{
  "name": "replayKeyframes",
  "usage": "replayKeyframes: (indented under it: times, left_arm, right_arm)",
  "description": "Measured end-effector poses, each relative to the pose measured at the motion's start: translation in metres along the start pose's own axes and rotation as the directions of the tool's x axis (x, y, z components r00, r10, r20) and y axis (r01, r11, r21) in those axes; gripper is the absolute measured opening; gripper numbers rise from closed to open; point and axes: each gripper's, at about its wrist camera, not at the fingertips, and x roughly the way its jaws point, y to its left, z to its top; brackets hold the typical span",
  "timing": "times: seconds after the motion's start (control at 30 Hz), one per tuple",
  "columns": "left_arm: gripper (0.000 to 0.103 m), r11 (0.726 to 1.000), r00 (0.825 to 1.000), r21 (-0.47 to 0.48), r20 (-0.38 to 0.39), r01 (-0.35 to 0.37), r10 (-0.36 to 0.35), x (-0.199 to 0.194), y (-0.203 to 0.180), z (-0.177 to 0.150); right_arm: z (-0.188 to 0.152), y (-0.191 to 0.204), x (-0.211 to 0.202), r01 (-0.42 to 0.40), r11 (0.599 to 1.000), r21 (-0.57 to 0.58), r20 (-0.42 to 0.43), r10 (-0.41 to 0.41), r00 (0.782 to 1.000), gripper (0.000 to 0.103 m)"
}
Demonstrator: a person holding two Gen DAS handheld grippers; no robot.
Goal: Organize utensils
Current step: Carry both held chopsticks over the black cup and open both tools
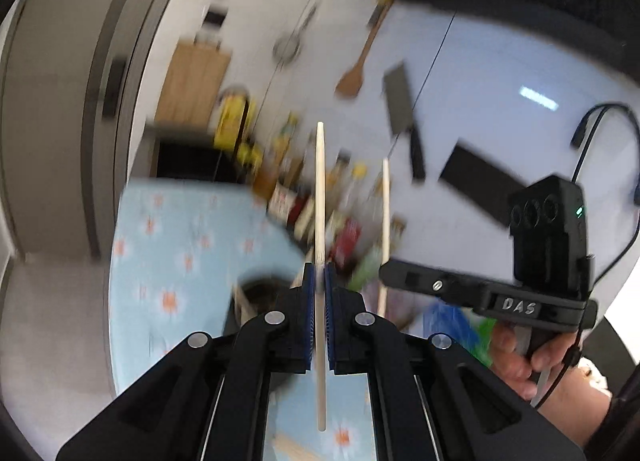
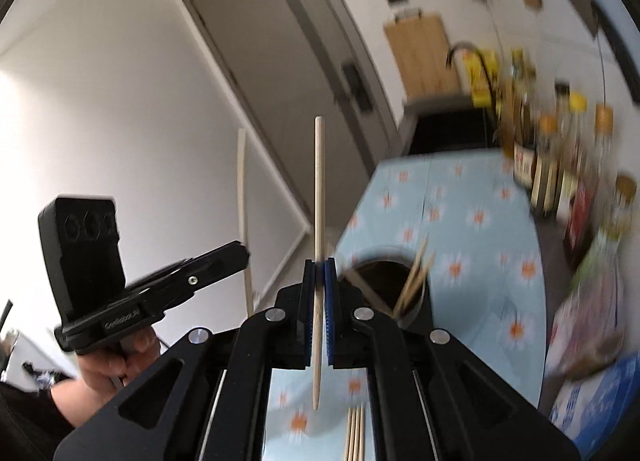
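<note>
Left hand-held gripper (image 1: 319, 281): blue ribbed pads clamped on one chopstick (image 1: 320, 197), gripped mid-length so both ends stick out clear. Right hand-held gripper (image 2: 319, 273): same, pads pinched on a second chopstick (image 2: 319, 189). Both sticks are pale wood, thin, round, tapering to a point. Each is held roughly upright, probably so it can drop tip-first into the holder.

Holder (image 2: 386, 265) is a dark round cup on the bench (image 2: 480, 221), just past the right gripper, with several chopsticks already leaning inside. More loose sticks (image 2: 354, 437) lie flat on the bench on the near side of the holder, under the right gripper, so sorting looks part done.

Bench cover is light blue with a daisy print. Bottles (image 2: 552, 165) stand in a row right of the holder. Left view is motion-blurred; fine detail there can't be read.
</note>
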Motion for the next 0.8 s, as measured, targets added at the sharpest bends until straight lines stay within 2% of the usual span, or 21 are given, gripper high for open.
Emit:
replayKeyframes:
  times: [0.13, 0.33, 0.5, 0.8]
  left_arm:
    - [0.004, 1.0, 0.99, 0.025, 0.142, 0.011, -0.015, 0.004, 0.002, 0.014]
    - [0.004, 0.997, 0.974, 0.078, 0.227, -0.005, -0.012, 0.026, 0.005, 0.006]
    - [0.004, 0.994, 0.962, 0.098, 0.271, -0.046, 0.018, 0.041, 0.014, -0.01]
    - [0.005, 0.991, 0.975, 0.118, 0.218, -0.057, 0.03, 0.059, 0.024, -0.02]
  right_arm:
    - [0.02, -0.006, 0.001, 0.068, 0.997, -0.026, 0.143, -0.064, 0.988, 0.006]
    - [0.017, -0.022, 0.014, 0.141, 0.989, -0.052, 0.267, -0.123, 0.956, 0.006]
    - [0.005, -0.04, 0.033, 0.143, 0.989, -0.047, 0.268, -0.125, 0.955, 0.006]
    - [-0.011, -0.052, 0.052, 0.146, 0.988, -0.055, 0.203, -0.132, 0.97, 0.007]
